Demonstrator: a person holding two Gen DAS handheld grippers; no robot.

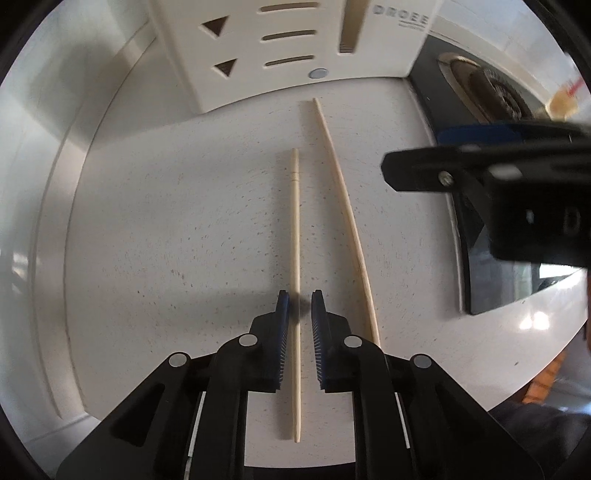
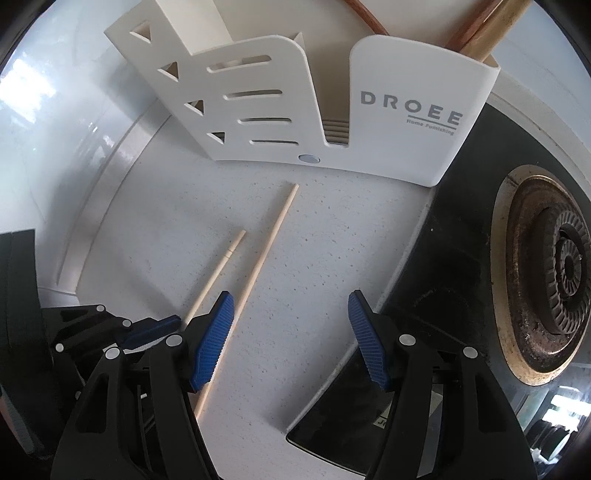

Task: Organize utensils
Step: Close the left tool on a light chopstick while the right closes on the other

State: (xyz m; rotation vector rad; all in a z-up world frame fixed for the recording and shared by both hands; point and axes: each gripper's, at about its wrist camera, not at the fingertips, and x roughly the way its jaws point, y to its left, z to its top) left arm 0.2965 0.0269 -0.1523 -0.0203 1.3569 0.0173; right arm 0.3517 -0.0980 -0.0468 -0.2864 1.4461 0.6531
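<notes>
Two pale wooden chopsticks lie side by side on the white speckled counter. In the left wrist view the shorter-looking chopstick [image 1: 295, 236] runs between the blue pads of my left gripper [image 1: 300, 301], whose jaws stand slightly apart around it without touching. The other chopstick [image 1: 341, 192] lies just to its right. My right gripper [image 2: 291, 306] is wide open and empty above the counter, its left pad over the longer chopstick [image 2: 266, 251]. The shorter chopstick [image 2: 218, 273] and my left gripper [image 2: 157, 328] show at its left. The white DROEE utensil holder [image 2: 402, 125] stands behind.
A black glass hob [image 2: 461, 206] with a dirty gas burner [image 2: 554, 284] lies to the right. Wooden handles [image 2: 491, 33] stick out of the holder's right compartment. A white wall edge [image 1: 48, 206] borders the counter on the left.
</notes>
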